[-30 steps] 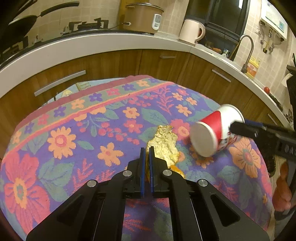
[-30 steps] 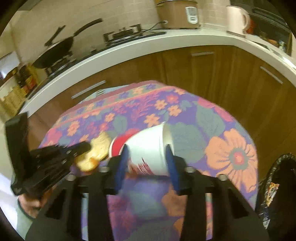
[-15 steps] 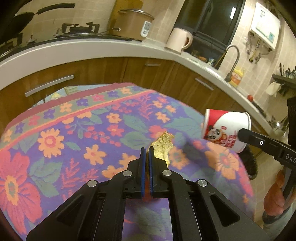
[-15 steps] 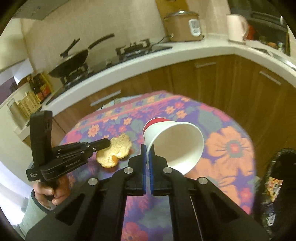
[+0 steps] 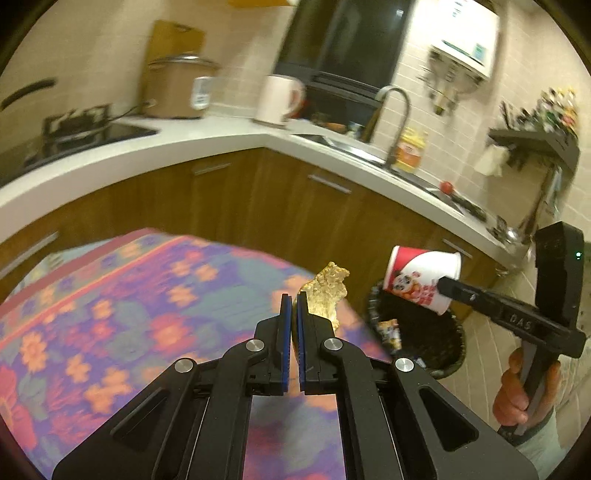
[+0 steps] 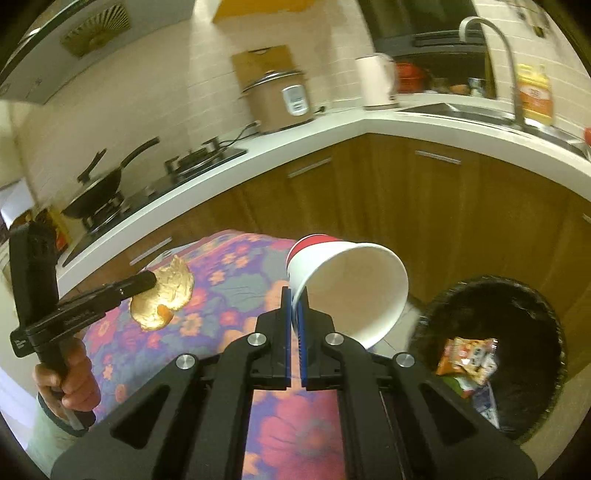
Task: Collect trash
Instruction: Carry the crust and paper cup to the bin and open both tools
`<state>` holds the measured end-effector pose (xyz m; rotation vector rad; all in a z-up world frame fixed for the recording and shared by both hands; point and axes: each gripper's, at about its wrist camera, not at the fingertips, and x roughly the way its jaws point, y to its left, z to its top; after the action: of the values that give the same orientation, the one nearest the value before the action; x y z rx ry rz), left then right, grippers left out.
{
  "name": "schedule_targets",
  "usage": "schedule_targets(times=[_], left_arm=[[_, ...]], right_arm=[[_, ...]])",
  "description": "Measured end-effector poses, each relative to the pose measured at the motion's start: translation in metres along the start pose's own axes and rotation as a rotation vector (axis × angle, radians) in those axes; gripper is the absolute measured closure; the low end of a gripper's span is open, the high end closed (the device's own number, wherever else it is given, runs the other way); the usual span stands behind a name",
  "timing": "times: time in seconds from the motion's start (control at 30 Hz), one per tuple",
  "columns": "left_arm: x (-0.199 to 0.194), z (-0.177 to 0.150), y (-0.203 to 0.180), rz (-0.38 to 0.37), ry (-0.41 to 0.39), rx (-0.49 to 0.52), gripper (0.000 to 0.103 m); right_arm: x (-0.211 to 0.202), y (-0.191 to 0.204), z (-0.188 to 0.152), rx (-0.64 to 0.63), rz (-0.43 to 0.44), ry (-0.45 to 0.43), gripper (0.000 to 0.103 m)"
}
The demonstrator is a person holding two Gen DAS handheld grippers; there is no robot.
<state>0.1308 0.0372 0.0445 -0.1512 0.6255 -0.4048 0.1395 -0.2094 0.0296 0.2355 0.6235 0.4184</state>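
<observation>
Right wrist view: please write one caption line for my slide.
Right gripper pinches a paper cup by its rim near the bin; left gripper holds a peel.

A home kitchen. A white L-shaped counter (image 6: 369, 122) over brown wooden cabinets (image 6: 424, 206) carries a rice cooker (image 6: 277, 101) and a pale kettle (image 6: 376, 81) near its corner. Along its left stretch sits a gas hob with a black wok (image 6: 99, 186); along the right, a sink with a curved tap (image 5: 397, 122). The walls are tiled, and a white water heater (image 5: 463, 35) hangs above.
</observation>
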Motion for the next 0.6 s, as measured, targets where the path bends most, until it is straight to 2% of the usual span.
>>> schedule_targets(times=[0.23,0.4,0.6], left_arm=[[0.054,0.008,-0.079,-0.058,0.054,0.094,0.102],[0.095,0.004,-0.124,-0.101,0.103,0.144,0.102],[0.146,-0.006,-0.163,-0.135,0.178,0.174,0.102]], right_arm=[[-0.028,-0.079,-0.014,0.124,-0.042,-0.033,0.102],[-0.033,-0.118,-0.025,0.169,-0.096,-0.026,0.102],[-0.021,-0.161,-0.039,0.240,-0.178,0.055,0.102]])
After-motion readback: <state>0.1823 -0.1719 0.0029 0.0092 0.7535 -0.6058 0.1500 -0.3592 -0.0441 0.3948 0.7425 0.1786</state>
